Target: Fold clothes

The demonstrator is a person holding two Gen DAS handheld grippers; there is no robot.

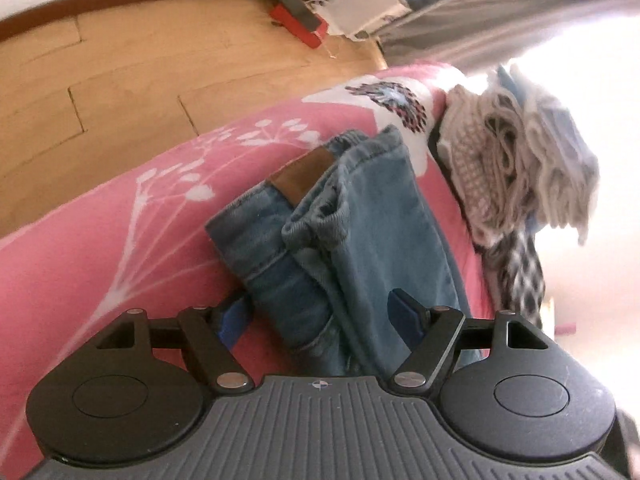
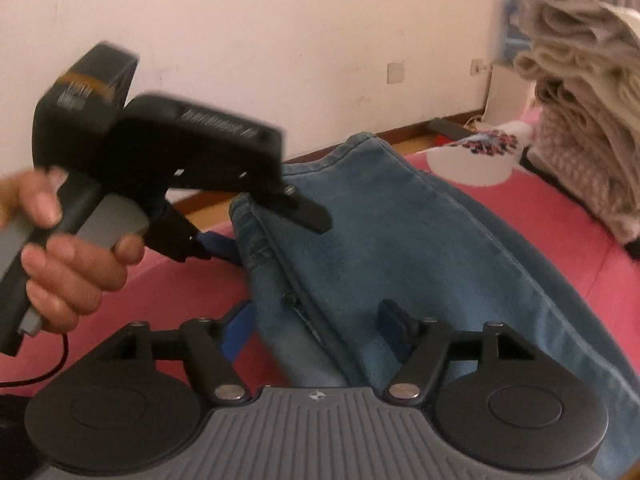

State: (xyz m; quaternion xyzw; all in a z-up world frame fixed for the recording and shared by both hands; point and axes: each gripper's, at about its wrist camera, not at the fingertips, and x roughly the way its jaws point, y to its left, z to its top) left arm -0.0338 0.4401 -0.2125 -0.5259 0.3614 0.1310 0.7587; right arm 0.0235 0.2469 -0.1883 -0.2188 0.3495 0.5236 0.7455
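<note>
Left tool: our left tool [image 1: 320,316] stands with its jaws spread wide. One blue pad [image 1: 232,320] is on the pink cover at the jeans' left edge; the other pad [image 1: 406,314] lies over the denim. The folded cloth fills the gap between them, and we see no pinch.

Right tool: our right tool [image 2: 318,326] is spread the same way. One pad [image 2: 238,328] is beside the denim's left edge and the other [image 2: 394,326] rests on the fabric, with the jeans running between the two.

Left tool from the right wrist: ahead and to the left of our right tool we see the left tool [image 2: 272,232], blurred, with our left hand [image 2: 68,264] around its grey handle. One black finger [image 2: 308,212] lies on top of the jeans' far left edge; the other blue tip sits lower at that edge.

Jeans: the blue jeans [image 1: 348,224] lie folded lengthwise on the bed, straight ahead of both tools and reaching under them. A brown leather patch [image 1: 300,176] shows on the waistband at the far end.

Bed: the pink bedcover [image 1: 100,248] with white plant prints carries the jeans. It spreads to the left of and beneath the left tool.

Clothes pile: a heap of beige and white knitwear [image 1: 520,168] sits ahead and to the right of the tools, apart from the jeans, with checked cloth below it.

Floor: wooden planks [image 1: 120,92] lie beyond the bed's left edge, with a red and grey object [image 1: 298,20] by the wall.
</note>
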